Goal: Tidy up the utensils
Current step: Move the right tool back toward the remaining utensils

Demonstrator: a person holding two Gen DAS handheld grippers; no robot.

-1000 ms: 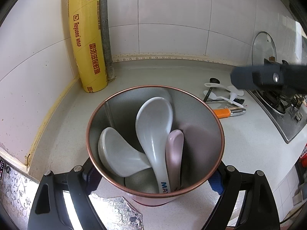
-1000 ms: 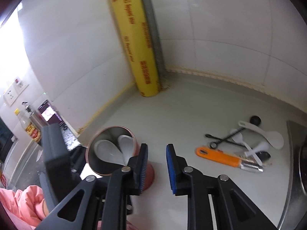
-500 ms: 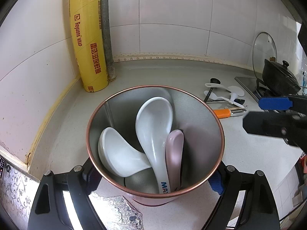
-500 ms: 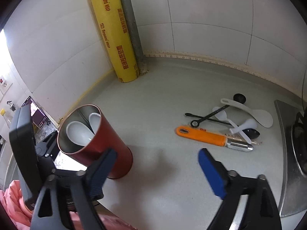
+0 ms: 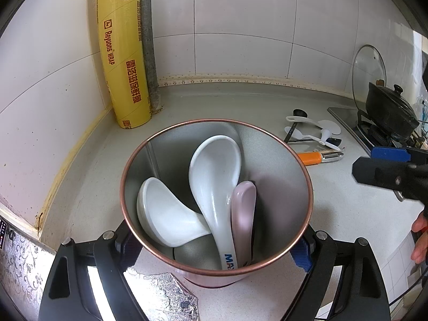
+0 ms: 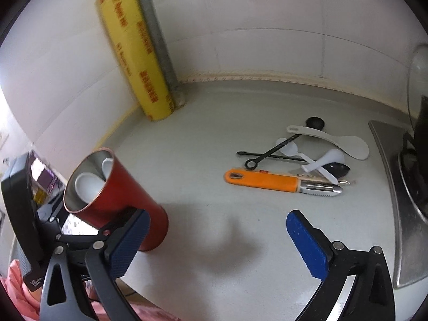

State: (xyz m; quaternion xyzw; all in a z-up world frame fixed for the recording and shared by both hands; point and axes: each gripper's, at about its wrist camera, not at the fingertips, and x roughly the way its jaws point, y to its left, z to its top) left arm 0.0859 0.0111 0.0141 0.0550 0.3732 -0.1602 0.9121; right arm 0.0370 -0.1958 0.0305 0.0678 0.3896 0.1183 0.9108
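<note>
Grey countertop [image 6: 214, 123] fills the lower half of both views; white tiled wall behind it.

Yellow roll of cling wrap [image 5: 123, 53] stands upright in the corner, upper left of both frames, against a grey pipe [image 5: 148, 53].

Stove [image 6: 401, 187] at the right edge of the right wrist view; a black lidded pot [image 5: 388, 112] sits on it, and a glass lid [image 5: 368, 72] leans on the wall behind.

Utensil holder [image 6: 115, 198]: red cylindrical can, copper-coloured rim, bare metal inside. Lower left of the right wrist view; centre of the left wrist view. It is tilted, mouth toward the left camera. Contents: a large white ceramic spoon [image 5: 214, 176] with blue lettering on the handle, a second white ceramic spoon [image 5: 165, 214] lying to its left, and a pale pink spoon [image 5: 243, 214] to its right.

Left gripper [image 5: 216, 243]: pads pressed on either side of the holder near its base, pinching it.

Right gripper [image 6: 216, 240]: jaws opening, spread wide, blue pads well apart, nothing between them; bare counter below. Lower centre of the right wrist view.

Loose utensils, right of centre on the counter near the stove: orange-handled peeler [image 6: 281, 183] nearest the right gripper. Just beyond it, in an overlapping pile, lie a white rice paddle [image 6: 334, 139], a black measuring spoon [image 6: 278, 144], small white plastic spoons [image 6: 307, 157] and a thin black stick. Exact count in the pile cannot be told.
</note>
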